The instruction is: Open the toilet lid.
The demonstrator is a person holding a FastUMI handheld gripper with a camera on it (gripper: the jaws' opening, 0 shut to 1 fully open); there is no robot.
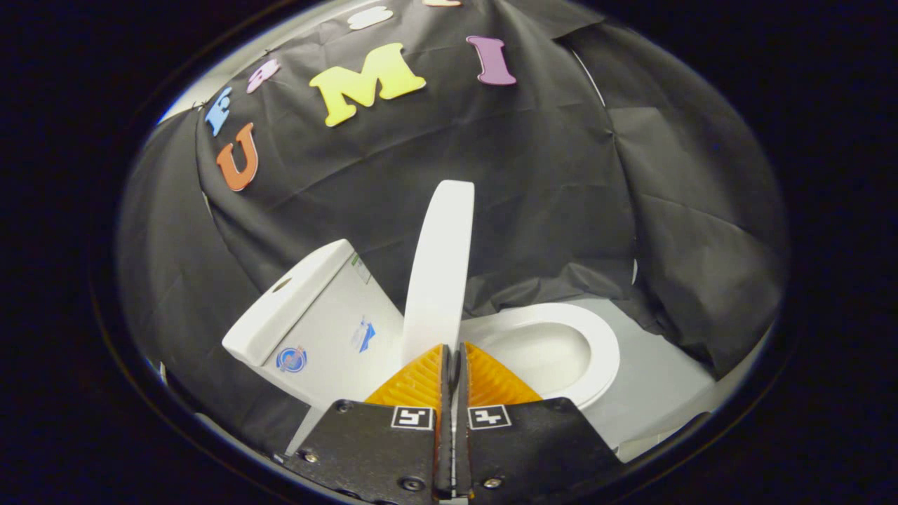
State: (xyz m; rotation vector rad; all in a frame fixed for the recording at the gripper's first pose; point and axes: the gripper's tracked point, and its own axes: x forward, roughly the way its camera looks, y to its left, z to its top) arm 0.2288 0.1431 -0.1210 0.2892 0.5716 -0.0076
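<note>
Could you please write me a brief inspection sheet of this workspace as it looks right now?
Surface: pale floor under the toilet.
Job's things: lid raised nearly upright, edge-on, just ahead of the fingers; seat down, bowl exposed; tank beside the lid.
Clutter: nothing seen.
Gripper: fingers closed together at the lid's lower edge; whether they pinch it cannot be told.
Cables: nothing seen.
Surroundings: black cloth wall behind.

A pale floor lies in the lower right of the frame. The toilet stands on it at lower centre. Black cloth hangs down onto it at right.
</note>
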